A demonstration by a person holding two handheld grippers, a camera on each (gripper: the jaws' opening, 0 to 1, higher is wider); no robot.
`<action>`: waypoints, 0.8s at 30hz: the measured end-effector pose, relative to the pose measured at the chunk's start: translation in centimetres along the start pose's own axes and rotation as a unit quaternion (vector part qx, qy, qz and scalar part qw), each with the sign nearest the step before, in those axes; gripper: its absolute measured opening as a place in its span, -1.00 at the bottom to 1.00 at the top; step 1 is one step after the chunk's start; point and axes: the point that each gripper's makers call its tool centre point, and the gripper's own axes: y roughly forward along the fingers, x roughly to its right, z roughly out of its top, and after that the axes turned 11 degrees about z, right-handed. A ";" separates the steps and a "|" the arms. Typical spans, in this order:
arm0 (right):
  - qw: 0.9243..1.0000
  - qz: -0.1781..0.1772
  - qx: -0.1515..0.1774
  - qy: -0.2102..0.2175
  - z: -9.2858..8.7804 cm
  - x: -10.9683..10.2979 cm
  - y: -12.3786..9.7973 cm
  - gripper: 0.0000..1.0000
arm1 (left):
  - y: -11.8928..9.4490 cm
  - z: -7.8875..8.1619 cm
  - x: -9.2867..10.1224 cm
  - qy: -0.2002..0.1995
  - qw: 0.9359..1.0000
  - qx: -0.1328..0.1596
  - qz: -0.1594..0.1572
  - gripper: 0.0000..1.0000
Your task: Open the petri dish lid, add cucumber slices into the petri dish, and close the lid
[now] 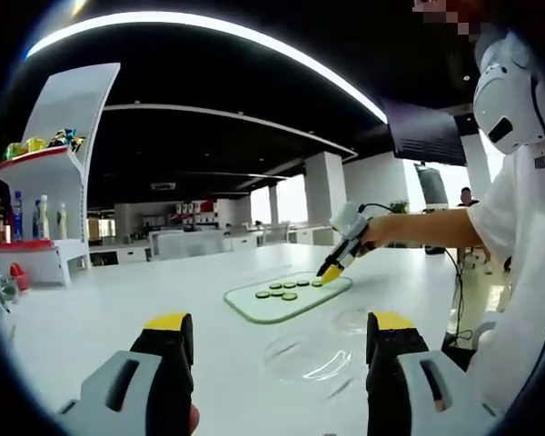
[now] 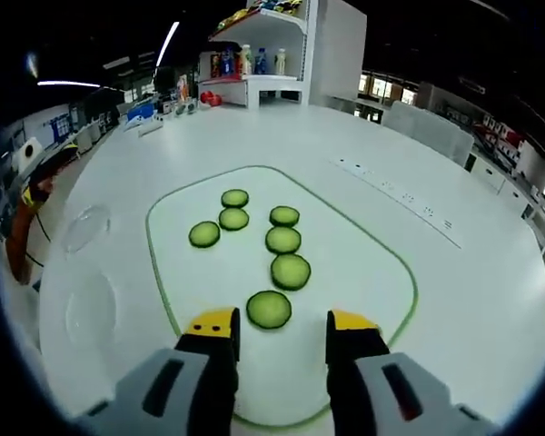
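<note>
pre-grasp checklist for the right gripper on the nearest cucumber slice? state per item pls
1. Right gripper open: ok, jaws apart with nothing between them.
2. Nearest cucumber slice lined up with the jaws: ok, it lies just ahead of the gap.
3. Slice free of neighbours: ok, apart from the next slice.
4. Cutting board flat on the table: ok.
5. Petri dish uncovered, lid beside it: cannot tell which clear piece is which.
6. Left gripper empty: ok, open.

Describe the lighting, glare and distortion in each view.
Left gripper view: dark ceiling, a bright light strip bowed by the fisheye, glints on the clear round petri dish. Right gripper view: even, soft light on the white green-edged cutting board; green cucumber slices sharp, table edges curved.
</note>
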 end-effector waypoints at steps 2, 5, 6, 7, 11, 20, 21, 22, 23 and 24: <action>1.000 -0.001 0.000 -0.001 0.0 0.1 0.1 -0.30 | 0.0 0.0 -0.1 0.000 1.000 0.001 0.002 0.56; 1.000 0.002 -0.003 0.000 -0.1 0.1 0.3 -0.30 | 0.0 0.1 -0.2 0.000 1.000 0.000 0.003 0.56; 1.000 0.003 -0.004 -0.001 -0.1 0.1 0.3 -0.30 | 0.0 0.1 -0.2 0.000 1.000 0.000 0.003 0.56; 1.000 0.003 -0.004 -0.002 -0.1 0.0 0.3 -0.30 | 0.0 0.1 -0.2 0.000 1.000 0.000 0.003 0.56; 1.000 0.006 -0.003 -0.004 0.0 0.0 0.6 -0.32 | 0.0 0.0 -0.3 -0.002 1.000 0.000 0.005 0.56; 1.000 0.007 -0.006 -0.001 0.1 0.0 0.8 -0.38 | -0.2 -0.1 -0.5 -0.004 1.000 -0.001 0.008 0.56; 1.000 0.007 -0.006 -0.001 0.1 0.0 0.8 -0.39 | -0.2 -0.1 -0.5 -0.004 1.000 -0.001 0.008 0.56; 1.000 0.007 -0.007 -0.001 0.0 0.1 0.8 -0.39 | -0.2 -0.1 -0.5 -0.004 1.000 -0.001 0.008 0.56; 1.000 0.006 -0.007 -0.001 0.0 0.1 0.8 -0.39 | -0.2 -0.1 -0.5 -0.004 1.000 -0.001 0.008 0.56; 1.000 0.006 -0.008 -0.001 0.0 0.1 0.8 -0.39 | -0.2 -0.1 -0.5 -0.004 1.000 -0.001 0.008 0.56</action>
